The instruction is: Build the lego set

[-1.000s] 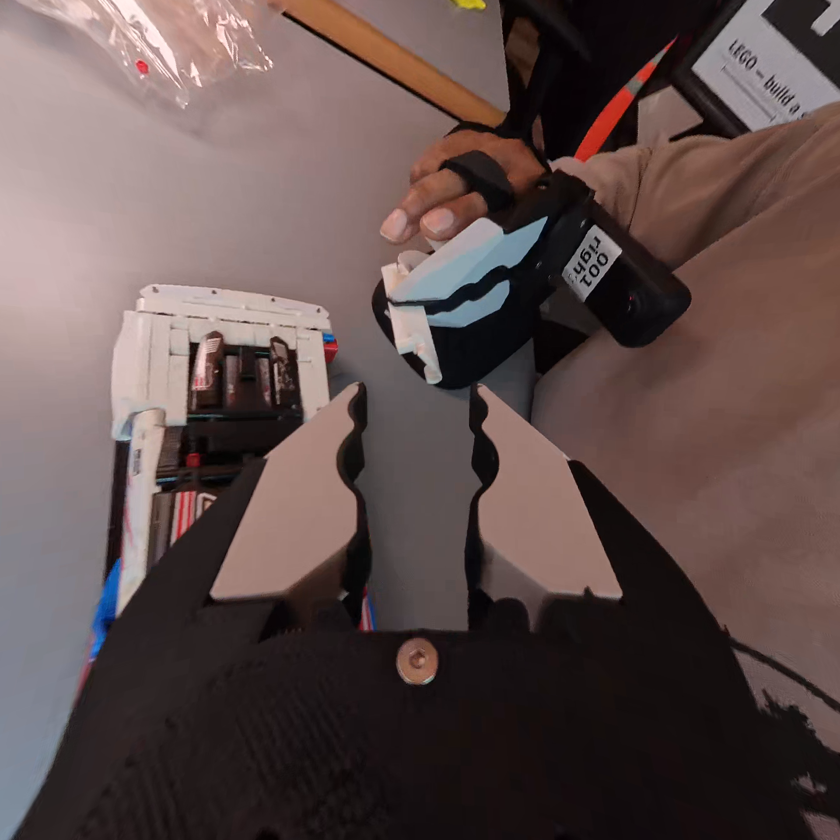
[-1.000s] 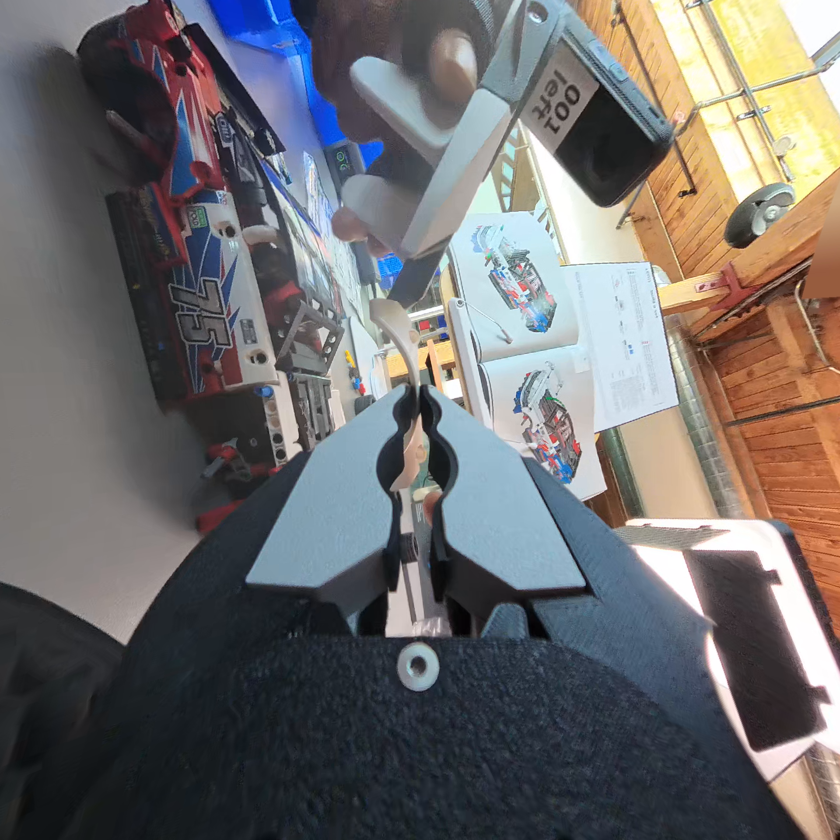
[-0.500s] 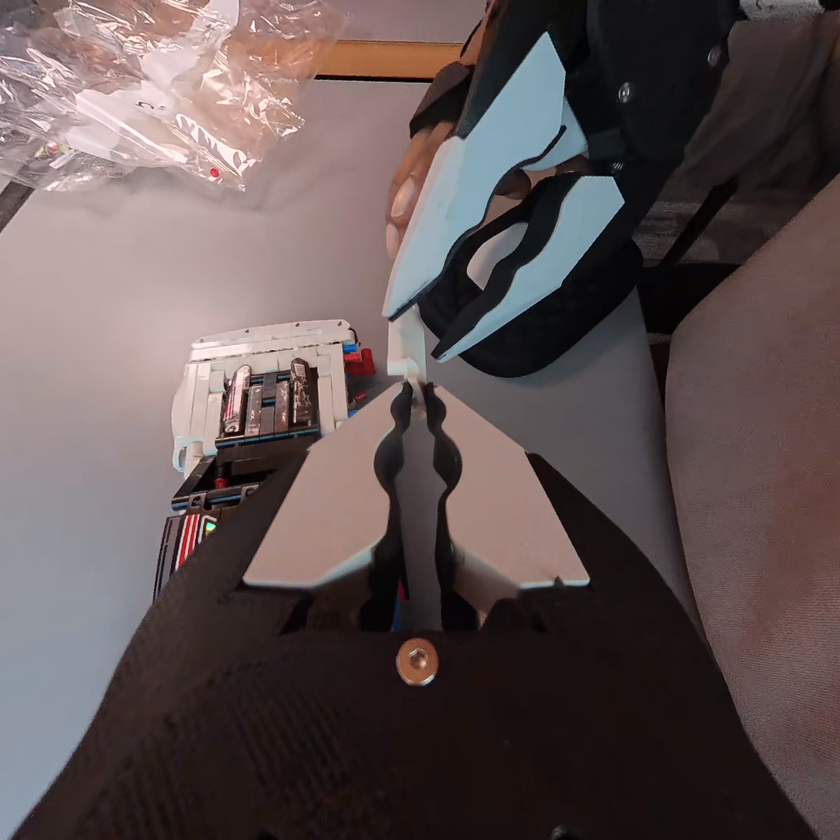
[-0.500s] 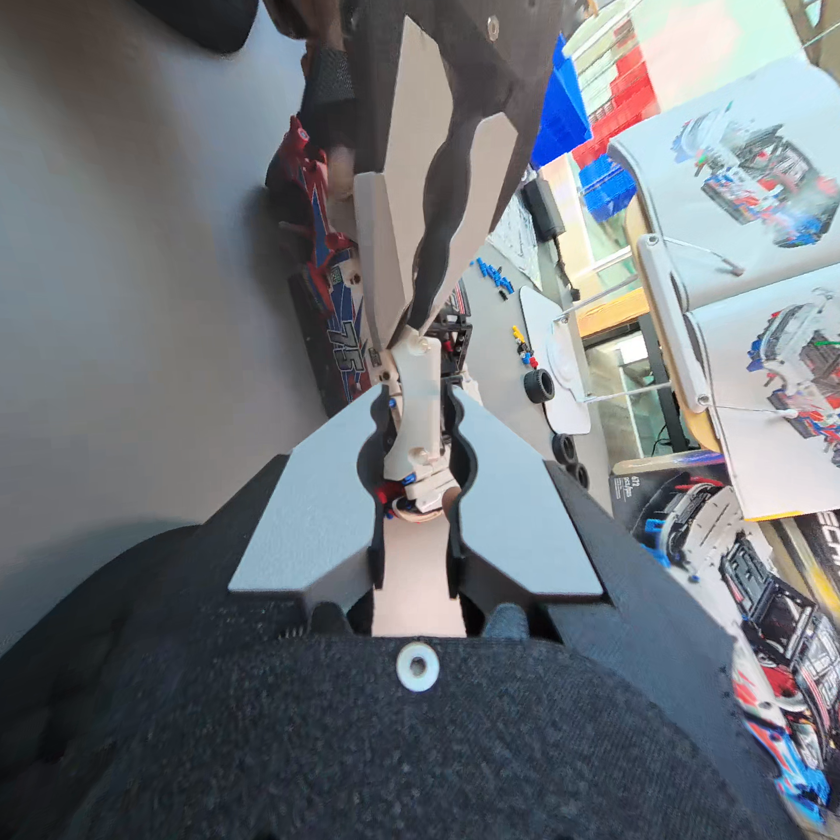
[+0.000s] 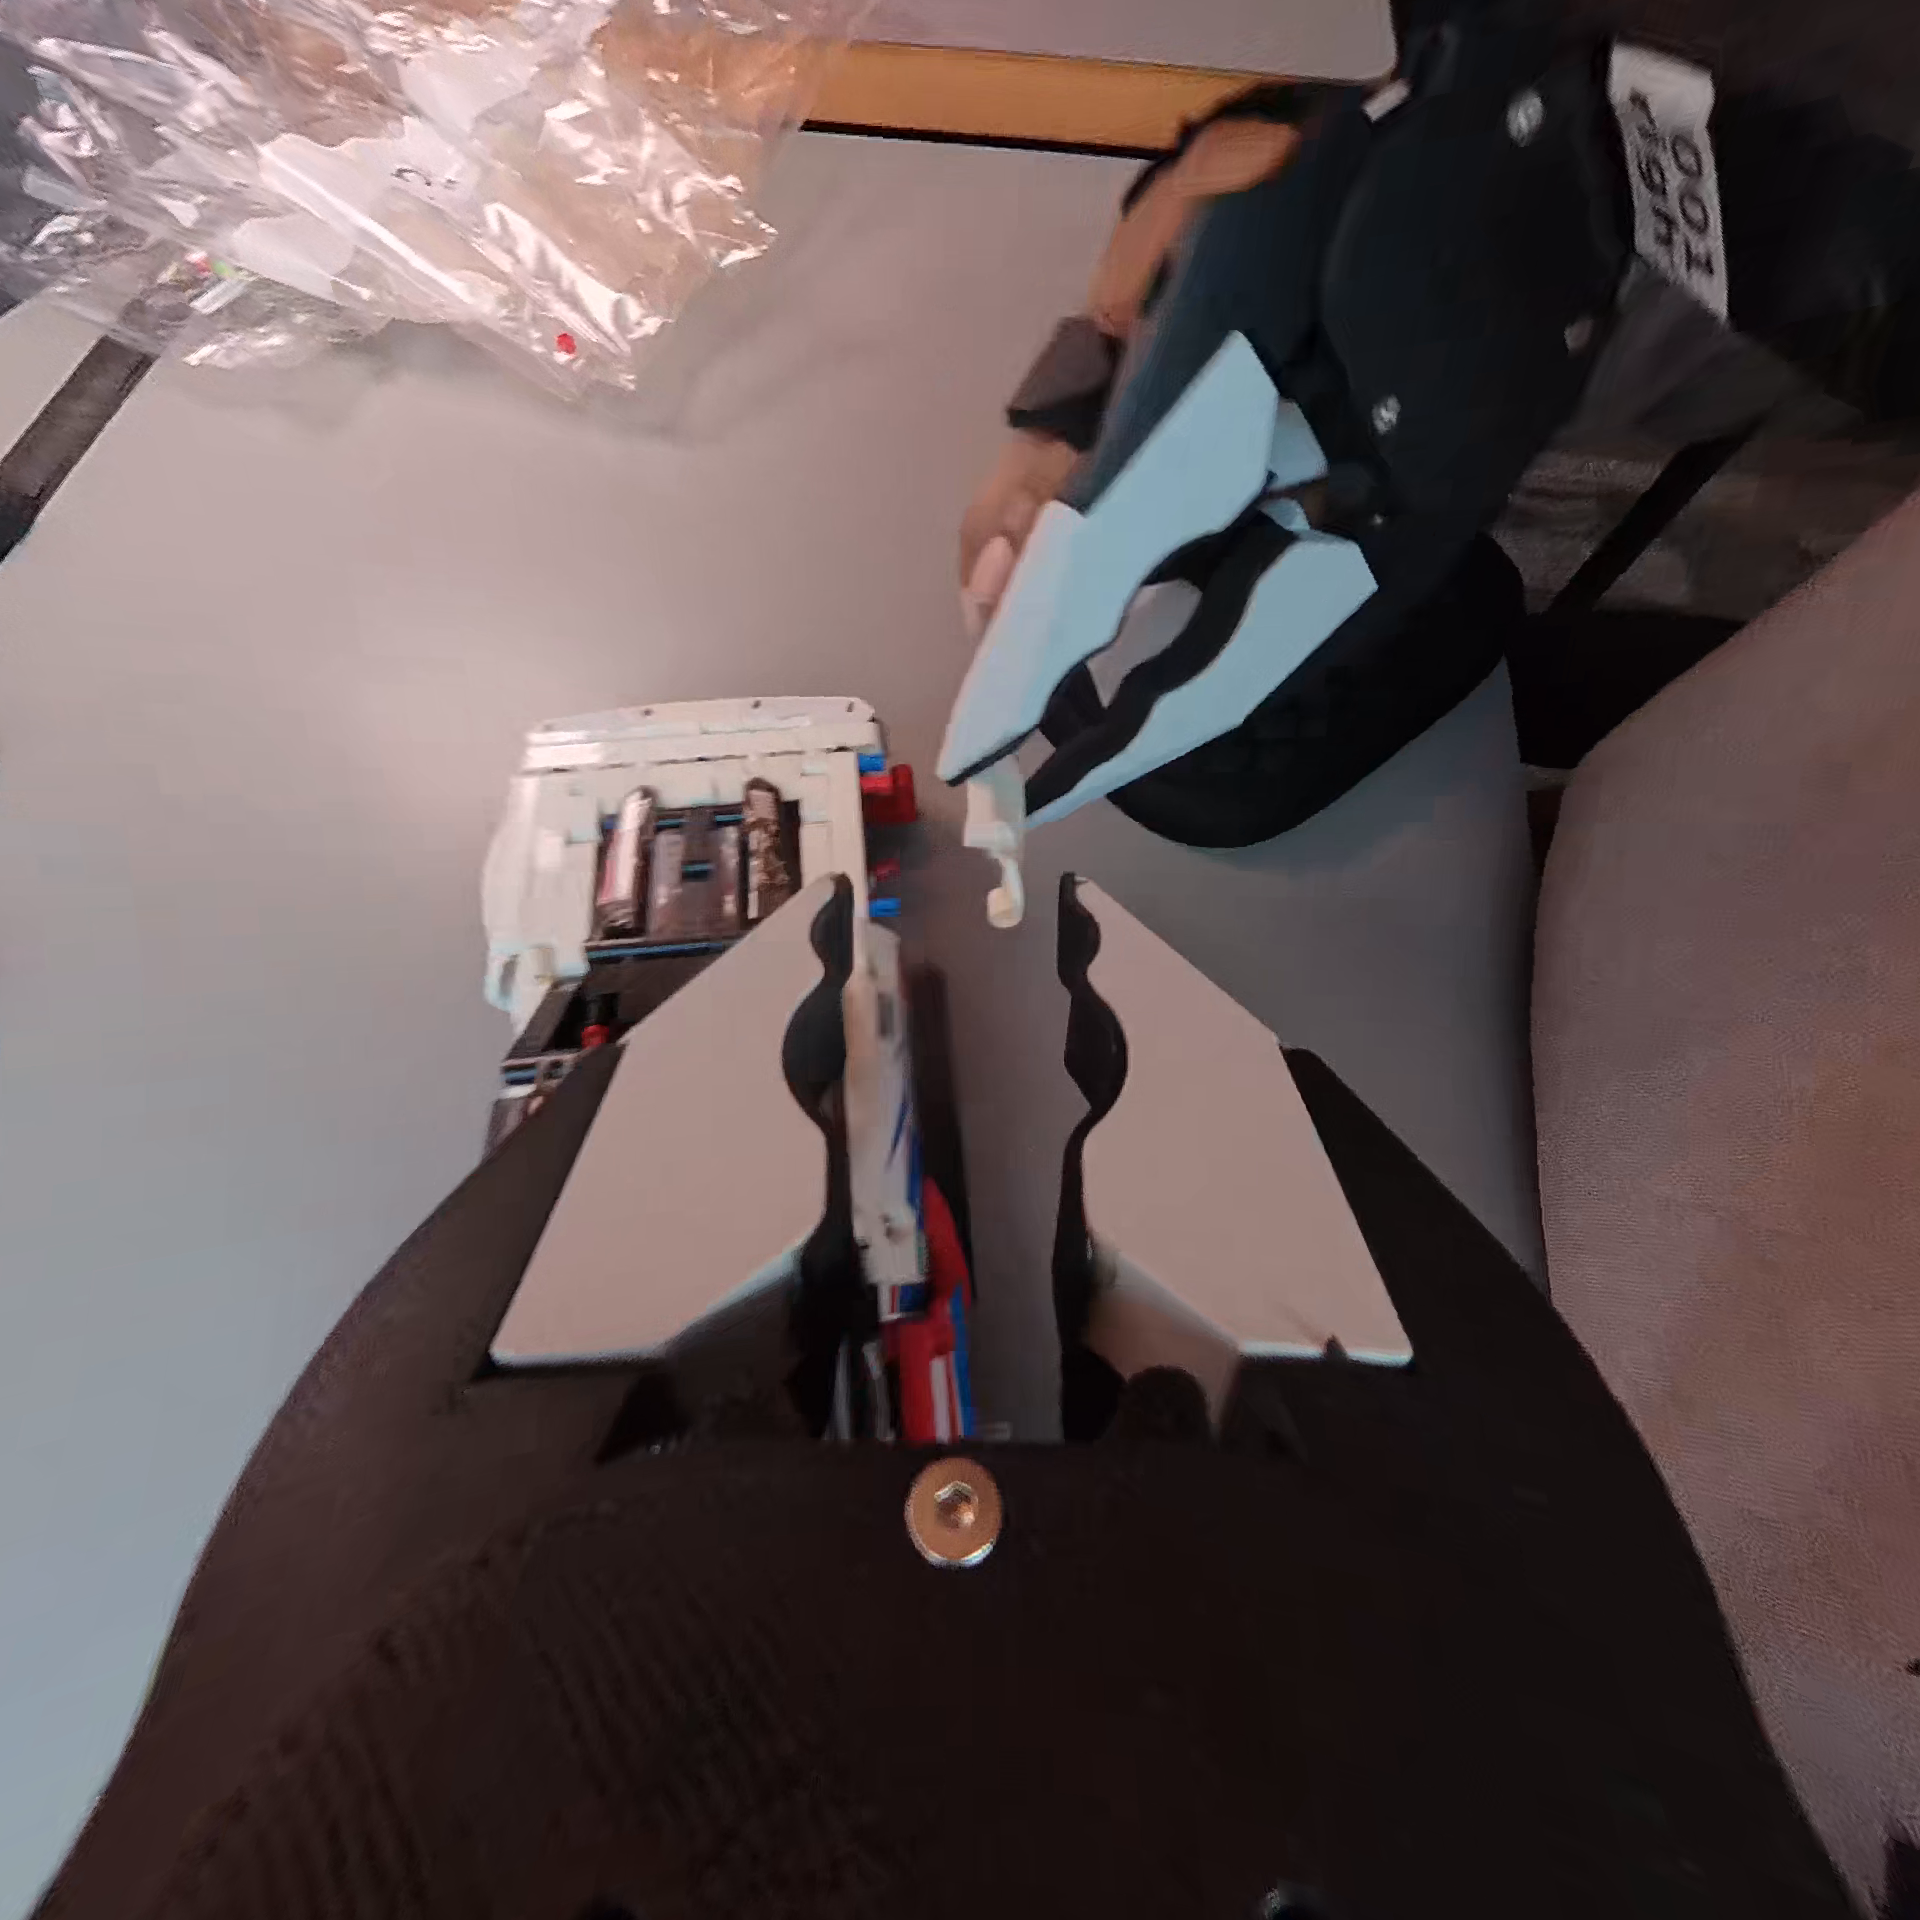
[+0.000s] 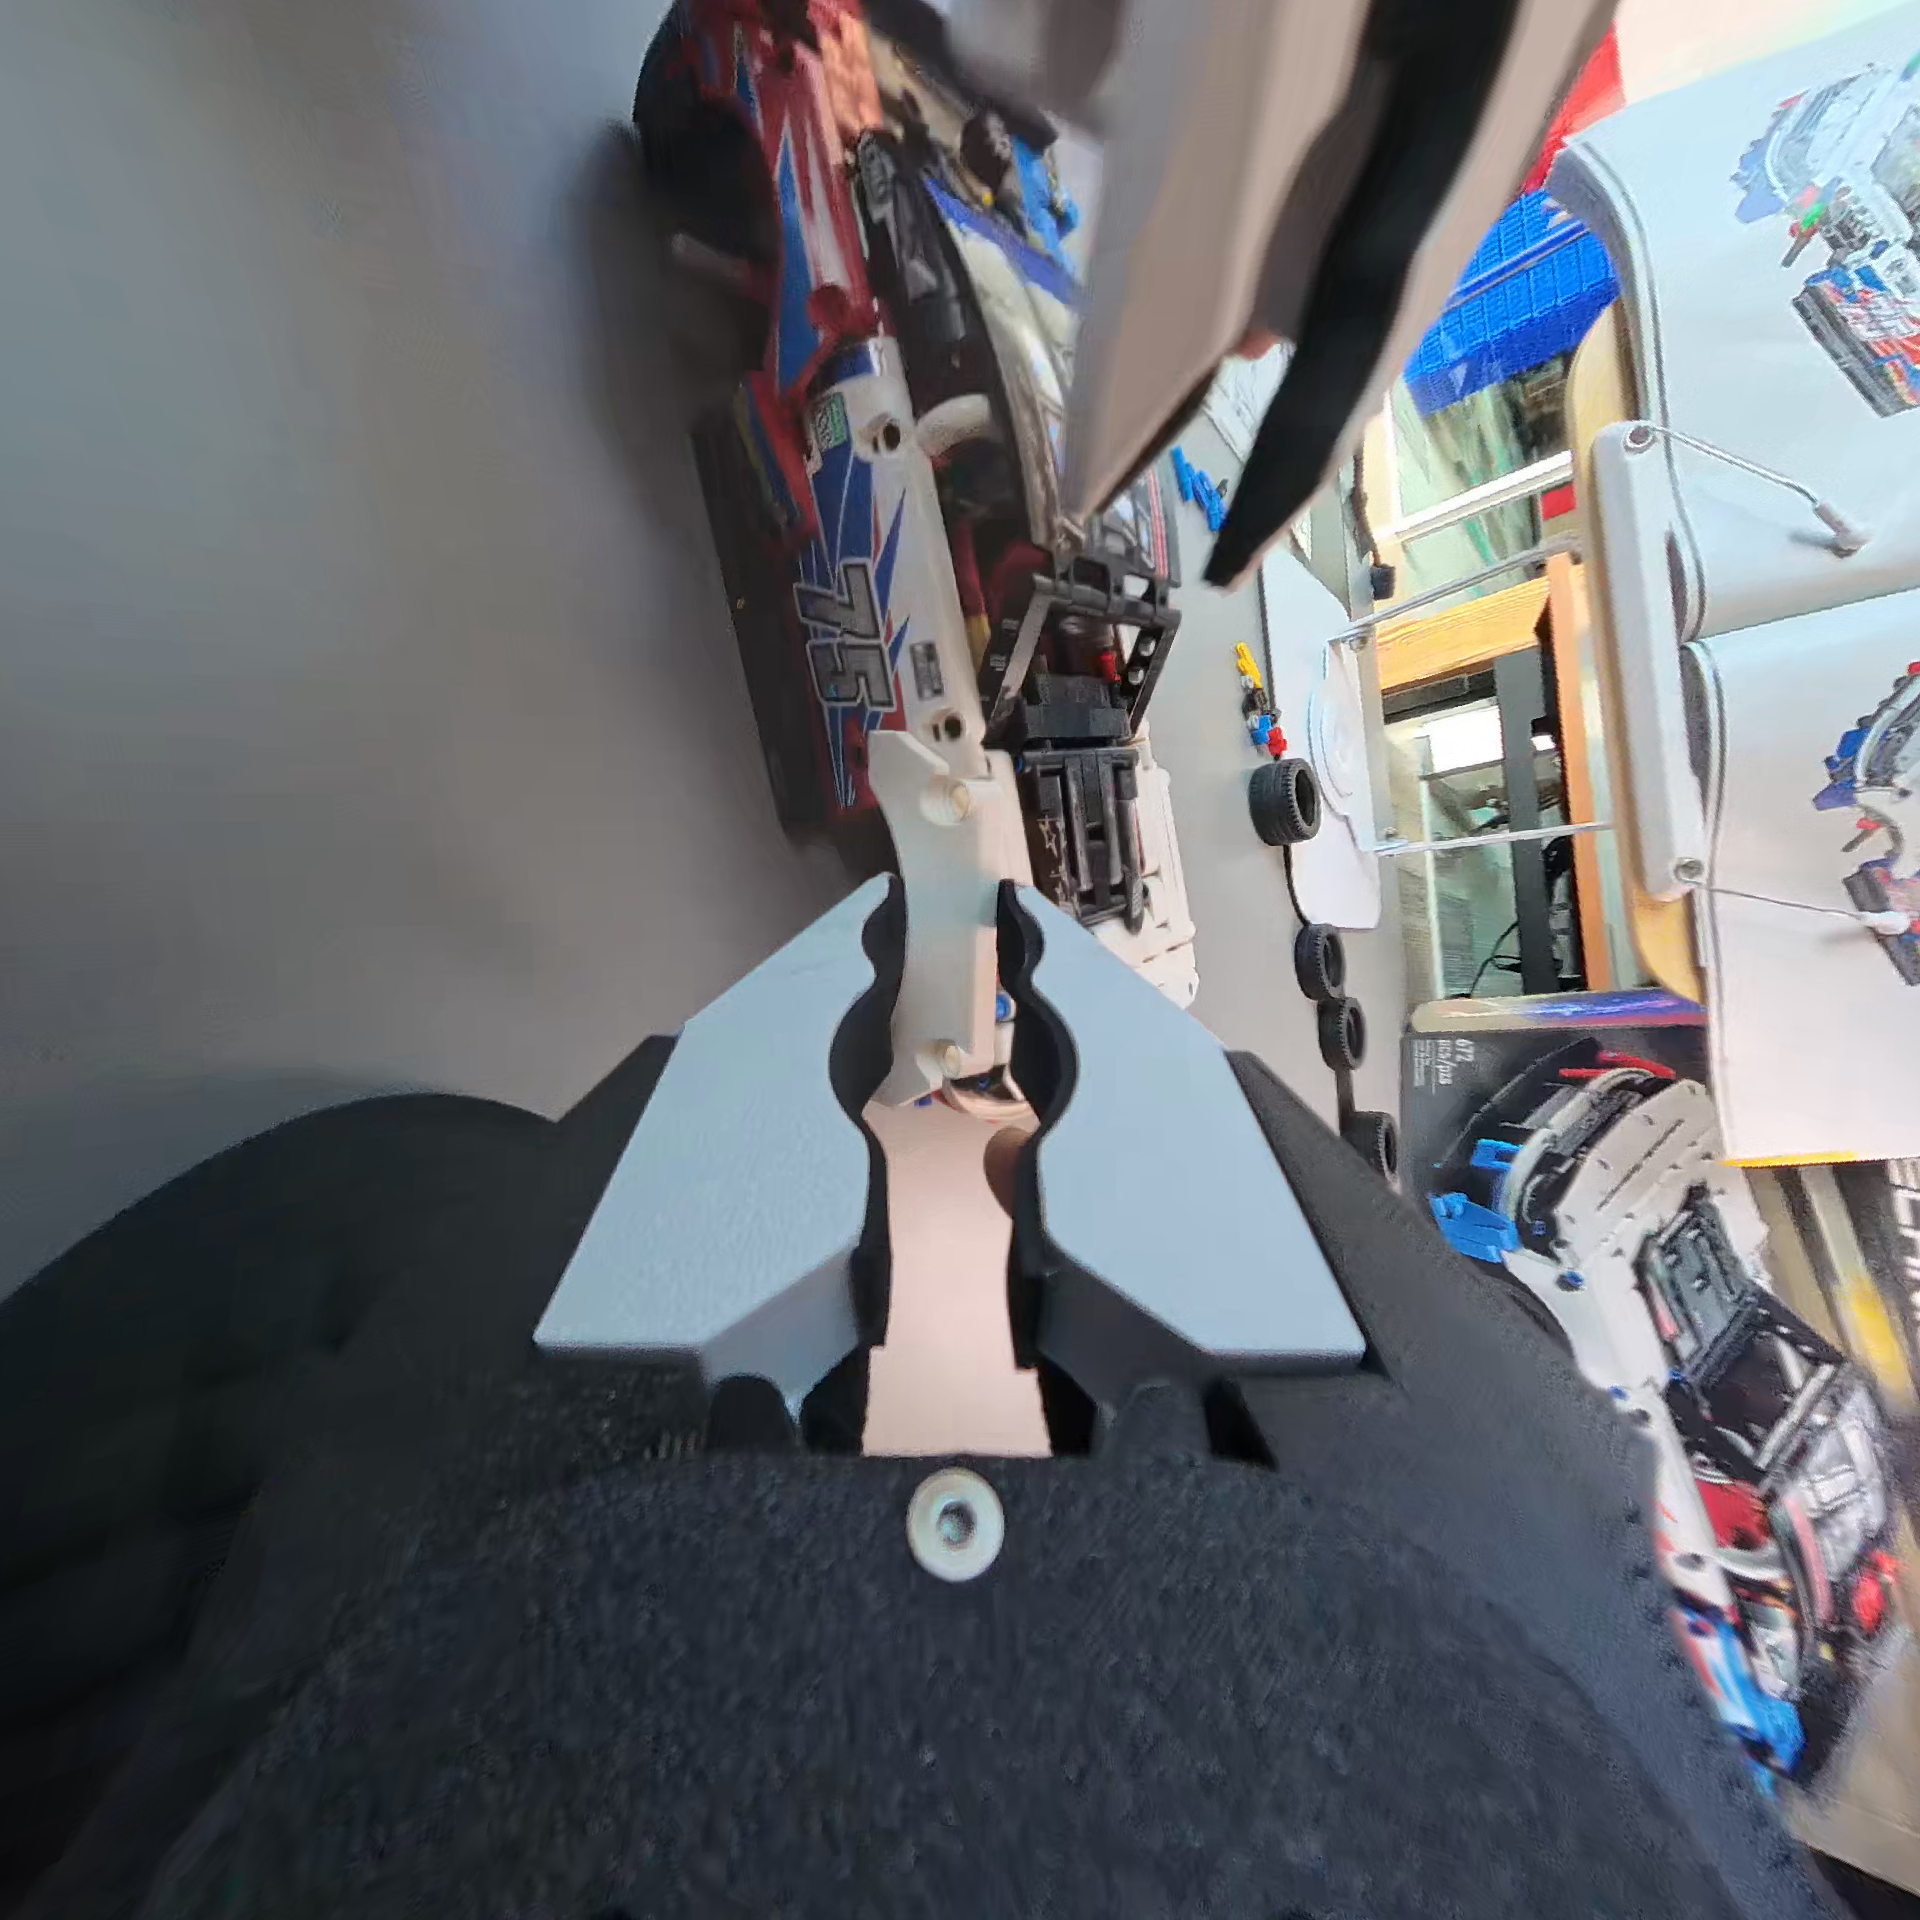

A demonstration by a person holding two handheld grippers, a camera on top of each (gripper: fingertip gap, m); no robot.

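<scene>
Right tool [image 6: 948,894] pinching white panel [image 6: 940,935]; left tool [image 5: 956,894] spread.

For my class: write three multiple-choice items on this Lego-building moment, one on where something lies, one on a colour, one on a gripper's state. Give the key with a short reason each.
1. Where do the clear plastic bags lie?
A. on the grey table beyond the car
B. on top of the car
C. in the left gripper

2. What colour is the panel piece in the right gripper?
A. red
B. white
C. black

3. How is the left gripper?
A. shut on a tyre
B. shut on the panel
C. open, holding nothing

Key: 1 A, the bags rest on the table past the Lego car. 2 B, the clamped part is white. 3 C, a wide gap shows between its fingers.
</scene>
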